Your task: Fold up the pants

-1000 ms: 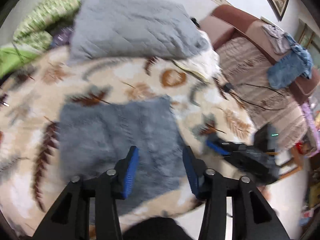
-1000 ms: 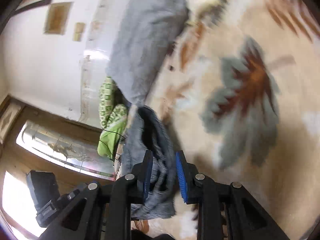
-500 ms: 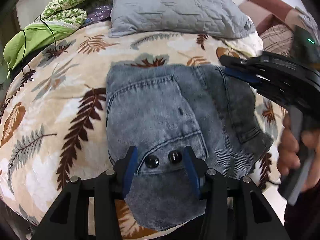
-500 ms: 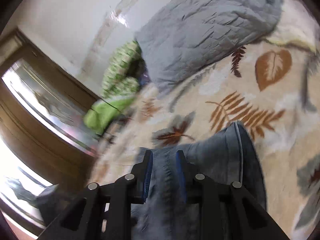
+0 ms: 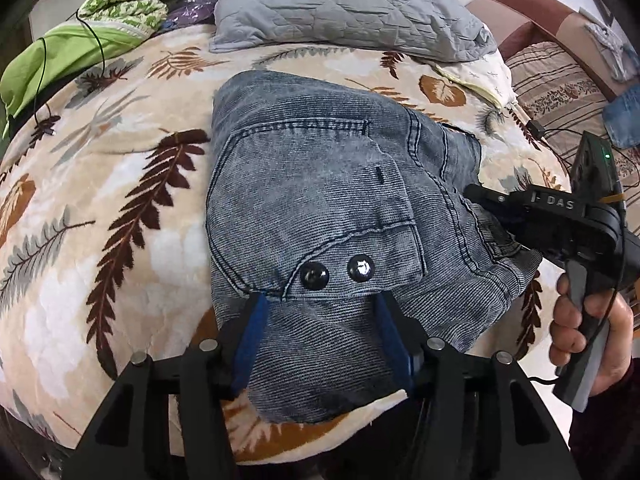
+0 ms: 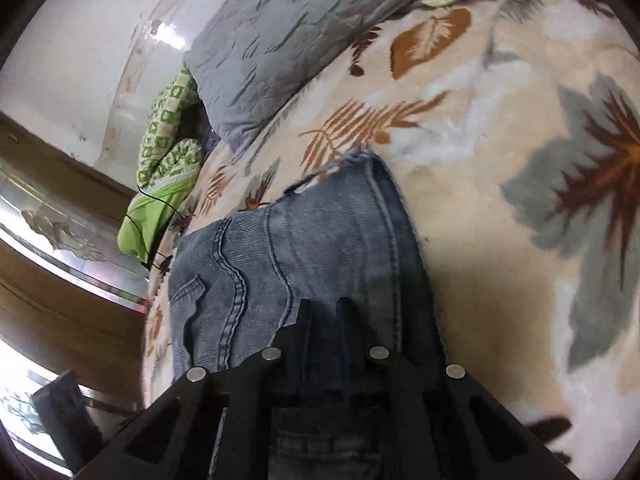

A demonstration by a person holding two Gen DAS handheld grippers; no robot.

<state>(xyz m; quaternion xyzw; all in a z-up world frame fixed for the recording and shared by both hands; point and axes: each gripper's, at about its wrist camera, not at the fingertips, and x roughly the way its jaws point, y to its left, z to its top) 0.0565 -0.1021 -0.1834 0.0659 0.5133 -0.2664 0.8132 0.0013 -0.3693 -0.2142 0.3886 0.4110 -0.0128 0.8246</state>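
I see the faded blue ribbed denim pants point(image 5: 320, 200) folded into a lumpy square on the plush leaf-print blanket point(image 5: 120, 208). My left gripper point(image 5: 320, 320) gapes wide over their near edge; my right gripper point(image 6: 326, 312) pinches their side seam. A quilted grey pillow point(image 5: 340, 4) lies beyond.

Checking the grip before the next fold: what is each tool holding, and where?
Left tool open, holding nothing. Right tool on the jeans at their right edge; whether clamped cannot be told.
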